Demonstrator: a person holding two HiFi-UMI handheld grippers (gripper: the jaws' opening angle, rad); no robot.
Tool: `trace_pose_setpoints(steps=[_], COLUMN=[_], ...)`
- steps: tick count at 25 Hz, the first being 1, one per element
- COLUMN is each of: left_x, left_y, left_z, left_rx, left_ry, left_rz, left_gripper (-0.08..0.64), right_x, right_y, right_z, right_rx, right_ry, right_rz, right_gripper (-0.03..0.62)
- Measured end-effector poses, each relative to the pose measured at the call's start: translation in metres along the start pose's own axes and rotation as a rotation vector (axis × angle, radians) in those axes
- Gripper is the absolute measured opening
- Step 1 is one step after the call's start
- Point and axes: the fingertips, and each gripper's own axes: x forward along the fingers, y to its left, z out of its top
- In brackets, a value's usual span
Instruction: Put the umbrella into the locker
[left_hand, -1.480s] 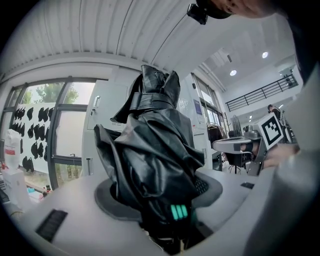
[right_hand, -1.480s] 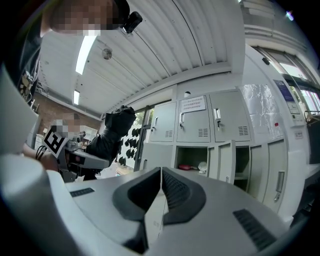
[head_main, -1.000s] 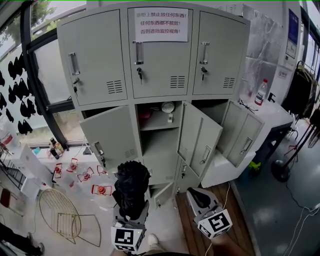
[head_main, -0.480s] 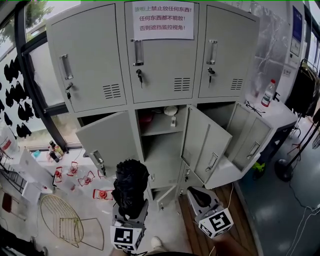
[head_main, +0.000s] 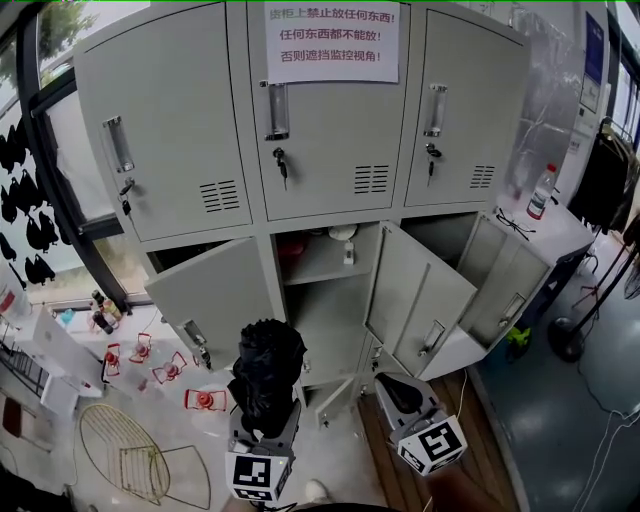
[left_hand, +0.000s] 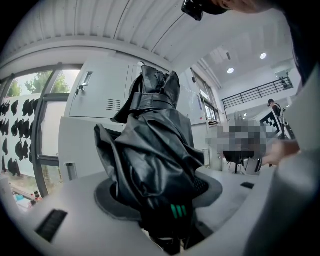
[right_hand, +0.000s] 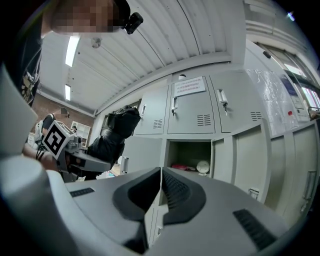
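Nearest you: your left gripper (head_main: 262, 432) is clamped on the folded black umbrella (head_main: 265, 372). The umbrella stands upright out of the jaws, its fabric bunched and a strap around it near the top.

Just beside it: your right gripper (head_main: 398, 392) has its jaws pressed together with nothing between them.

The umbrella is outside the grey locker (head_main: 190, 130), held low in front of it and in no compartment.

Beyond: the middle-row doors hang open. The left door (head_main: 215, 300) swings toward the umbrella. The centre compartment (head_main: 325, 300) has a shelf holding a red item and a white round object (right_hand: 202, 166).

Above: the top-row doors are shut, and a printed notice (head_main: 332, 42) is on the middle one.

Far right: a bottle (head_main: 541, 192) stands on a white table (head_main: 560, 230).
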Motion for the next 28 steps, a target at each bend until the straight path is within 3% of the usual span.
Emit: trace_pose_setpoints(steps=[19,28], left_x=[0.044,0.058], left_y=[0.05,0.04], left_z=[-0.011,-0.032], left_rx=[0.007,-0.016], left_ry=[0.002,0.048], left_rz=[-0.104,-0.162], left_gripper=[0.259,0.259], right_x=[0.074,0.076], right_y=[0.007,0.002], right_z=[0.013,0.012], right_rx=[-0.031,-0.028], right_ry=[-0.029,-0.025], right_rz=[-0.06,-0.088], right_gripper=[0.032,0.032])
